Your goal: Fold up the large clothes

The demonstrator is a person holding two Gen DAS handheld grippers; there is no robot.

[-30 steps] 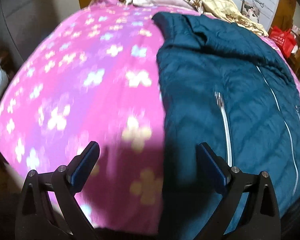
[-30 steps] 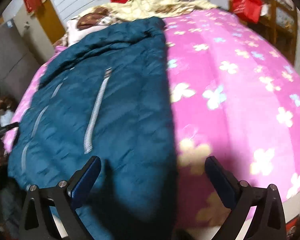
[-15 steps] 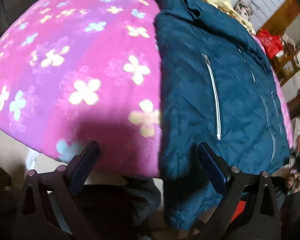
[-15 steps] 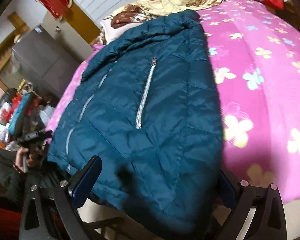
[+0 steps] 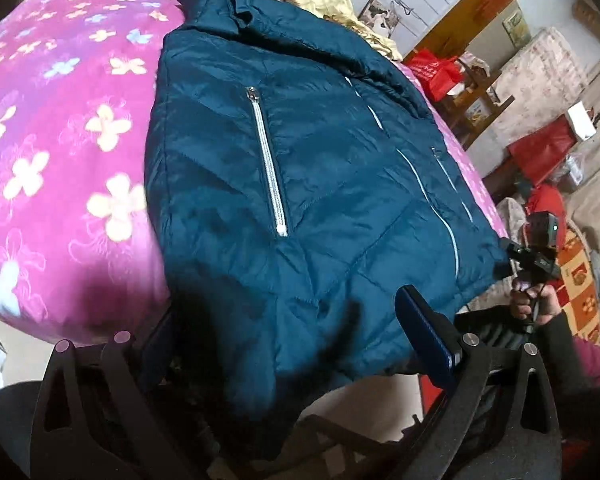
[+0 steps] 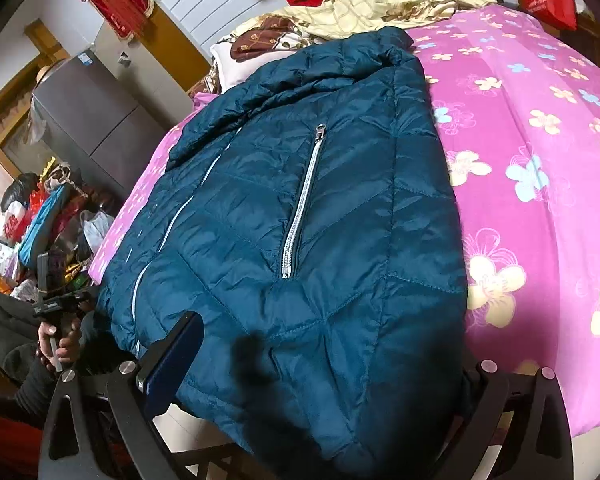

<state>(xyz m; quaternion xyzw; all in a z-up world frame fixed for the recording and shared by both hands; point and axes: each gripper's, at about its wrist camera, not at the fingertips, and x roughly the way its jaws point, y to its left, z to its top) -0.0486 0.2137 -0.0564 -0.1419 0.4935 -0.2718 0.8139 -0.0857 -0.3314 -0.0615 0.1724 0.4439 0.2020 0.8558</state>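
Progress stood at an early stage. The teal quilted jacket lay front side up on the bed, over the pink flowered cover, collar toward the pillows and hem hanging past the near edge. Its sleeves did not show at either side and appeared tucked in, so the side folds were judged done; the lengthwise fold, hem up to collar, was judged still outstanding.

The left gripper sat at the hem's left corner, jaws wide, with fabric lying between them but not pinched. The right gripper sat at the hem's right corner; one jaw showed and the other was hidden behind the fabric, yet the spread read as wide. Neither gripper held the jacket.
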